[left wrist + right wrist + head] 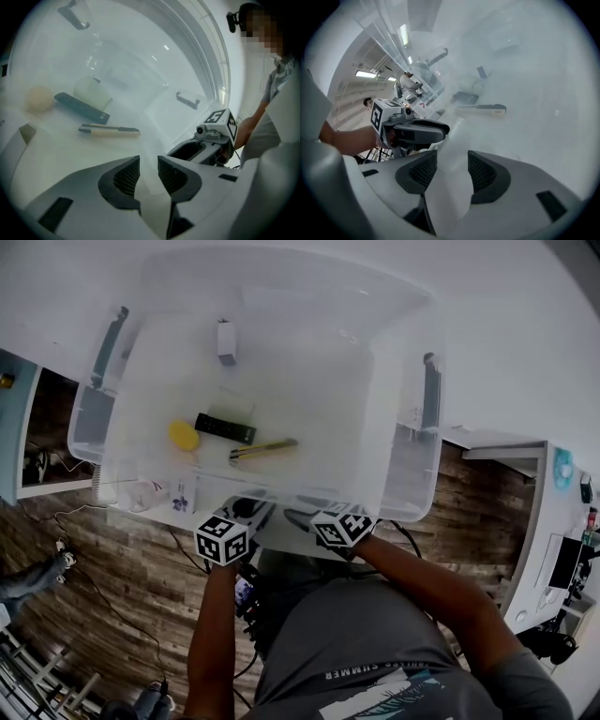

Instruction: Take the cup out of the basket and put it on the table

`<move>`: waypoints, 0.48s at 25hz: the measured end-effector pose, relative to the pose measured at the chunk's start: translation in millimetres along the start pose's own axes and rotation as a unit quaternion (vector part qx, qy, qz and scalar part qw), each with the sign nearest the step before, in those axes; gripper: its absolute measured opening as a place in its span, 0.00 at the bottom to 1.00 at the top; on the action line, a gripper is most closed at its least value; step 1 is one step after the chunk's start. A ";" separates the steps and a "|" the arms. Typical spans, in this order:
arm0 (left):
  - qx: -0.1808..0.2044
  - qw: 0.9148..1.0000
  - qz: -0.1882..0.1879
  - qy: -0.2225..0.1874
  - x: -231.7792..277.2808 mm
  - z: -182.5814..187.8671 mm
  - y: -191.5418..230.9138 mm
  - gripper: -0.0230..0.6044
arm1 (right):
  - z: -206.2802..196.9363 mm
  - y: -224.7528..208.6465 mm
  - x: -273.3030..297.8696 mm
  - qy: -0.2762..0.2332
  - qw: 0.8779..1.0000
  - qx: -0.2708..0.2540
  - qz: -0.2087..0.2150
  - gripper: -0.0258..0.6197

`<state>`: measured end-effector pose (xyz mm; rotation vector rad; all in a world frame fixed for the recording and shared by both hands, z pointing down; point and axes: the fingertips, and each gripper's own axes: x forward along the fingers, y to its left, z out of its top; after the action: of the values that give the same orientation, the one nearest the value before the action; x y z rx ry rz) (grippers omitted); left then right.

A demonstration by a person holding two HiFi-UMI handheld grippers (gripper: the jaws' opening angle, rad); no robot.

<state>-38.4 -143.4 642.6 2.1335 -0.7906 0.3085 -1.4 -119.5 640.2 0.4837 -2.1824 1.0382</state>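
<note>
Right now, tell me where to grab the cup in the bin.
Grip the cup across its round body, coming down from above through the bin's open top. It seems to lie on its side by the black bar, so its rim faces sideways.

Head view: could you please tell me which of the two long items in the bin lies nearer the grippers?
The slim yellow-and-black tool; the wider all-black bar lies farther in, next to the yellow ball.
</note>
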 end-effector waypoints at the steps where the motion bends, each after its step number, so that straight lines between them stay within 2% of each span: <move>1: -0.004 1.000 -0.012 0.001 0.5 0.3 -1.8 0.21 | -0.5 -1.6 0.9 -0.003 1.000 0.004 -0.001 0.35; 5: -0.012 0.998 -0.055 0.003 3.4 6.3 -4.8 0.21 | 3.7 -4.0 3.7 -0.025 1.000 0.016 0.008 0.35; 7: -0.003 0.997 -0.075 0.004 3.5 7.7 -8.0 0.21 | 2.5 -3.4 4.5 -0.030 0.999 0.008 0.014 0.35; 9: 0.024 0.995 -0.091 0.007 1.1 7.8 -11.9 0.21 | 1.5 -1.2 3.3 -0.030 0.999 -0.029 0.010 0.35; 12: 0.077 0.991 -0.112 0.012 -5.2 6.6 -18.4 0.21 | 2.1 3.2 -0.7 -0.029 0.992 -0.122 -0.006 0.35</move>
<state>-31.1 -137.6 624.6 2.3336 -0.5202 0.2841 -3.6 -119.3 637.1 0.4171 -2.3153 0.7442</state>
